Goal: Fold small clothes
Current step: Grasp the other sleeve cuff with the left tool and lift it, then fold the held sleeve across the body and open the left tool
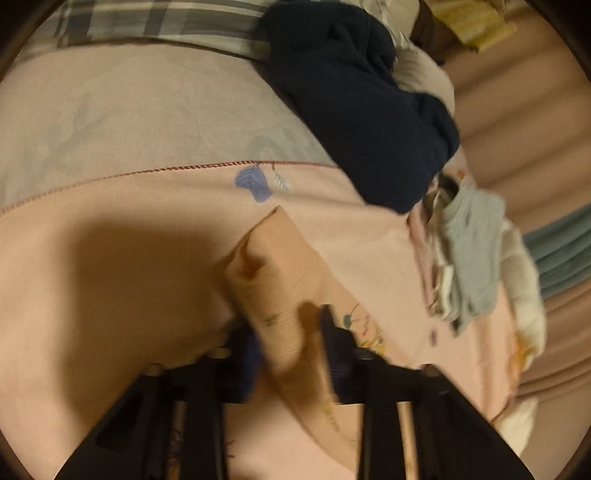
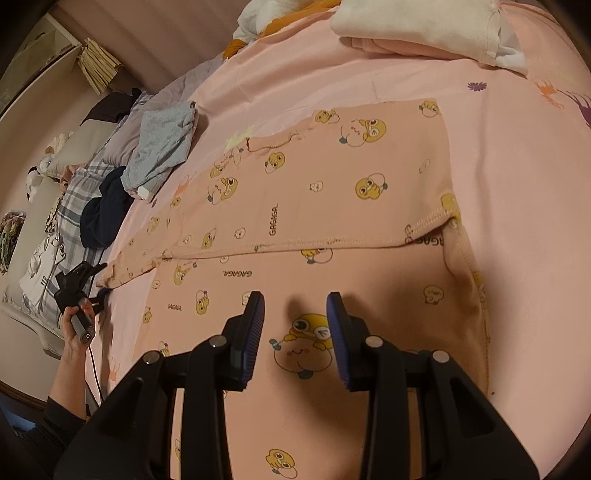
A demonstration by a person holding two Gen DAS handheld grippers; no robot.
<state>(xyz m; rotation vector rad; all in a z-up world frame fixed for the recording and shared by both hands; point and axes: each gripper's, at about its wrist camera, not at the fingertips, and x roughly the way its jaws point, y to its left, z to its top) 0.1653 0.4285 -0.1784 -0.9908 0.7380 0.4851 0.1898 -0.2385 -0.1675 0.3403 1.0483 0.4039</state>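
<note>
A pink top with yellow cartoon prints point(image 2: 332, 206) lies spread flat on the pink bed sheet point(image 2: 524, 177). One sleeve point(image 2: 127, 267) stretches out to the left. In the left wrist view that sleeve's cuff end point(image 1: 273, 266) runs up between the blue pads, and my left gripper point(image 1: 288, 343) is shut on it. The right wrist view shows the same left gripper point(image 2: 100, 282) at the cuff, held by a person's hand point(image 2: 75, 332). My right gripper point(image 2: 295, 332) hovers over the top's lower body, open, with nothing between its fingers.
A dark navy garment point(image 1: 362, 110) and a pile of grey and white clothes point(image 1: 472, 251) lie beyond the sleeve. Folded cream and pink clothes point(image 2: 424, 29) sit at the far edge of the bed. A plaid pillow point(image 2: 74, 210) lies at the left.
</note>
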